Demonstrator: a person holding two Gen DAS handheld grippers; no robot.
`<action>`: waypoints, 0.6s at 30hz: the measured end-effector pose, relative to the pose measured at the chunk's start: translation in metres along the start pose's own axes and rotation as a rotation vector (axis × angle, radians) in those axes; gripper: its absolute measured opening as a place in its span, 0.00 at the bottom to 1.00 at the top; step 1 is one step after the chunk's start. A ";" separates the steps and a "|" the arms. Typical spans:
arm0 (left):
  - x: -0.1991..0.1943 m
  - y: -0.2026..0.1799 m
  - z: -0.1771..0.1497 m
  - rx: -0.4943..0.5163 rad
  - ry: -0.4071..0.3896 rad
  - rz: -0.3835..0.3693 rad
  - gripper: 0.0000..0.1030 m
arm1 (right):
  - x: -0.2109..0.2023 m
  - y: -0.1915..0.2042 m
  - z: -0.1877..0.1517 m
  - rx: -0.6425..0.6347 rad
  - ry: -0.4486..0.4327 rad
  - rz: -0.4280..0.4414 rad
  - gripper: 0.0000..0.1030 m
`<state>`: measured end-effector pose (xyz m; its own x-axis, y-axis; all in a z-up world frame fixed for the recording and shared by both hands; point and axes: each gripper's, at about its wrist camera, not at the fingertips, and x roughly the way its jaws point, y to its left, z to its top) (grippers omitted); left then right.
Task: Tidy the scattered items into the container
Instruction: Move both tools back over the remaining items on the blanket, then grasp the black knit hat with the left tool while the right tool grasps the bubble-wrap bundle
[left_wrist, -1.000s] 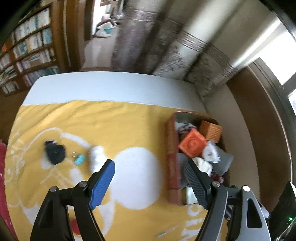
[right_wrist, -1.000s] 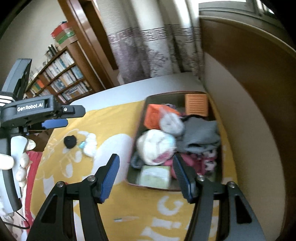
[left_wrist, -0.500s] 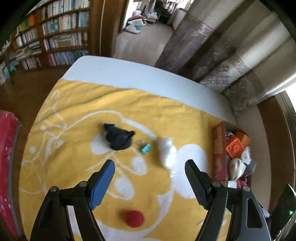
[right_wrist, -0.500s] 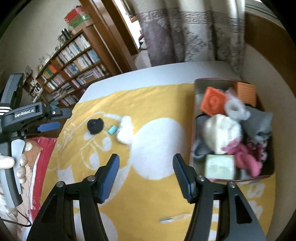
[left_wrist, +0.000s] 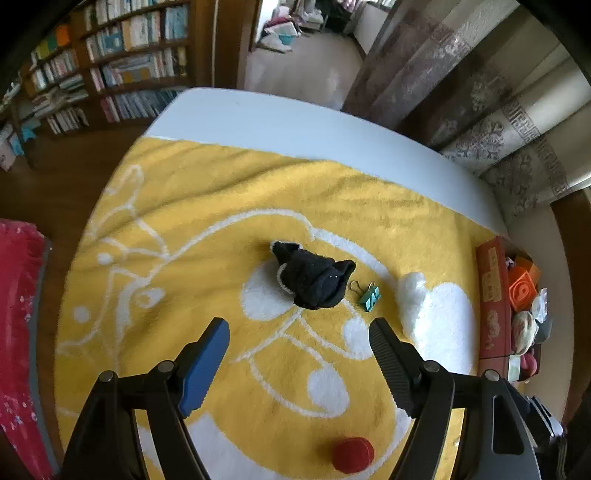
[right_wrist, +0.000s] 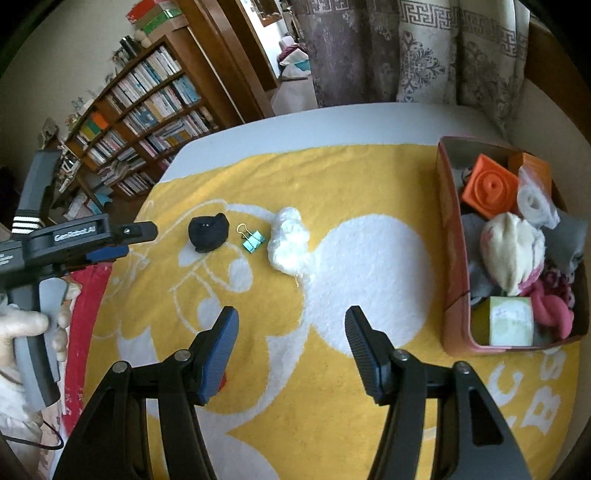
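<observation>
Left wrist view: the left gripper (left_wrist: 299, 332) hangs over a yellow blanket (left_wrist: 207, 206) with its jaws standing wide and nothing between them. Ahead of the fingertips lies a black rolled sock (left_wrist: 314, 282), with a teal binder clip (left_wrist: 369, 297) just beside it and a white plastic-wrapped bundle (left_wrist: 415, 301) a little farther to the right. A red round object (left_wrist: 352, 455) sits close under the gripper, between its arms. The container (left_wrist: 493, 299), a reddish cardboard box, stands at the right edge of the blanket, well apart from the sock. Nothing lies between the gripper and the sock.

Right wrist view: the right gripper (right_wrist: 291, 328) also stands wide and empty above the blanket (right_wrist: 369, 177). The sock (right_wrist: 207, 234), clip (right_wrist: 253, 240) and bundle (right_wrist: 290, 245) lie in a row ahead of it. The box (right_wrist: 452, 258) at the right is crowded with orange blocks (right_wrist: 489, 190), grey and pink cloth and a pale green packet (right_wrist: 511, 325); what lies beneath them cannot be made out. At the left, a person's hand (right_wrist: 33, 325) holds the left gripper's handle above a red cloth (right_wrist: 86, 295). Bookshelves (right_wrist: 136, 110) and curtains (right_wrist: 417, 48) stand behind.
</observation>
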<state>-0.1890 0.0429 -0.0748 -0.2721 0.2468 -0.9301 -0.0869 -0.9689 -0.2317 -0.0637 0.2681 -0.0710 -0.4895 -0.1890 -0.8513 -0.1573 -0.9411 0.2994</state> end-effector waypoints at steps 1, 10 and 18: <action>0.004 -0.001 0.002 0.004 0.004 -0.009 0.77 | 0.002 0.000 0.000 0.004 0.003 -0.005 0.62; 0.041 -0.012 0.020 0.051 0.037 -0.036 0.77 | 0.018 -0.004 0.003 0.053 0.028 -0.056 0.62; 0.075 -0.007 0.031 0.056 0.081 -0.024 0.77 | 0.030 -0.003 0.011 0.067 0.045 -0.076 0.62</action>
<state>-0.2390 0.0693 -0.1342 -0.1912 0.2651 -0.9451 -0.1468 -0.9597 -0.2395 -0.0872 0.2681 -0.0929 -0.4350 -0.1321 -0.8907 -0.2498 -0.9326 0.2604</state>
